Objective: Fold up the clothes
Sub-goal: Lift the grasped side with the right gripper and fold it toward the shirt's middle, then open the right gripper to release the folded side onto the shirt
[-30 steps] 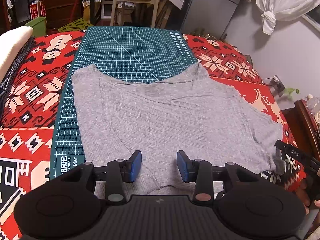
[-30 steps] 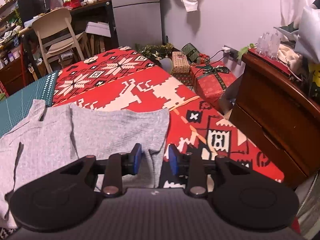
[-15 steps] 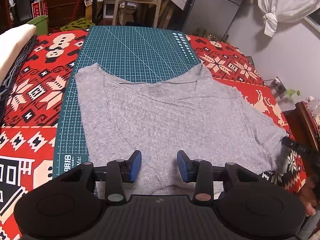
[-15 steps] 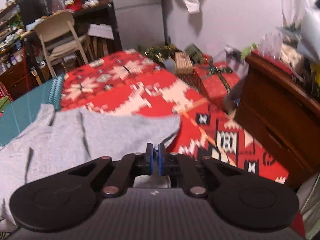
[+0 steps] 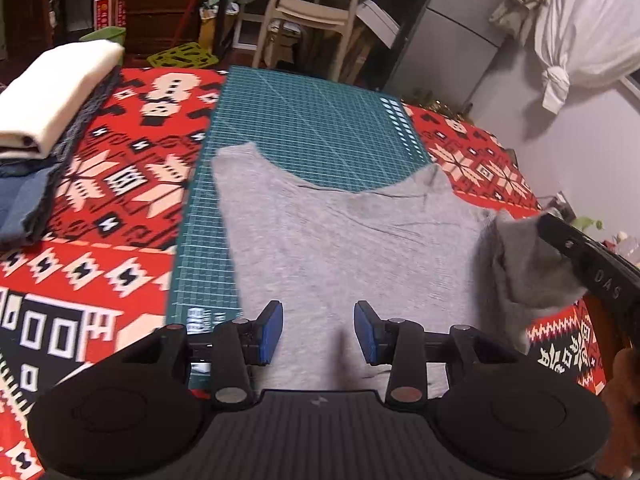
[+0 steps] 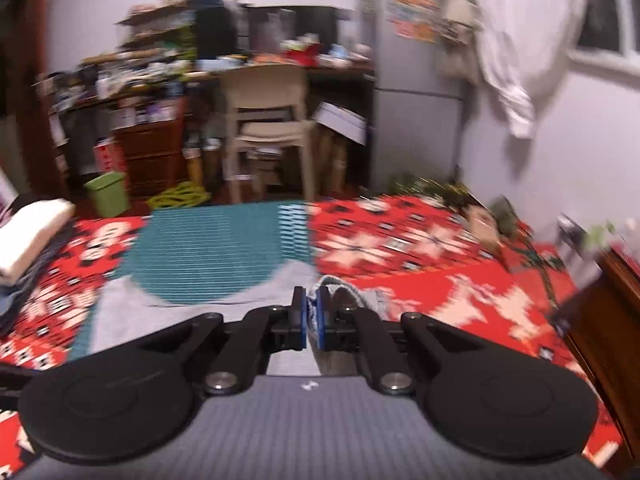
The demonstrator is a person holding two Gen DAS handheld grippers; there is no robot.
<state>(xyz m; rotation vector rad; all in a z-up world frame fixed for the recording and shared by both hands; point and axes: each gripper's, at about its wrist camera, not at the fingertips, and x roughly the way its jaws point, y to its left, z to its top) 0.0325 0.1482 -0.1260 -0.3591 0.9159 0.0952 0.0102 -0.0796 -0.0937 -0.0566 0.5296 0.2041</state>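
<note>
A grey knit top [image 5: 340,240] lies spread on the green cutting mat [image 5: 312,128]. My left gripper [image 5: 318,330] hovers open over the top's near hem, nothing between its blue pads. In the left wrist view my right gripper's black body [image 5: 592,264] comes in from the right with the top's right side [image 5: 528,264] lifted and bunched. In the blurred right wrist view my right gripper [image 6: 314,320] is shut on a fold of the grey top [image 6: 340,292], above the garment.
A red patterned cloth [image 5: 120,184] covers the table. Folded cream and denim clothes [image 5: 44,112] are stacked at the far left. A beige chair [image 5: 316,4] and cluttered shelves stand beyond the table. A dark wooden dresser [image 6: 600,320] stands at the right.
My right gripper closed on the top's right edge, then lifted it and swung left over the garment. The left gripper shifted slightly and stayed open.
</note>
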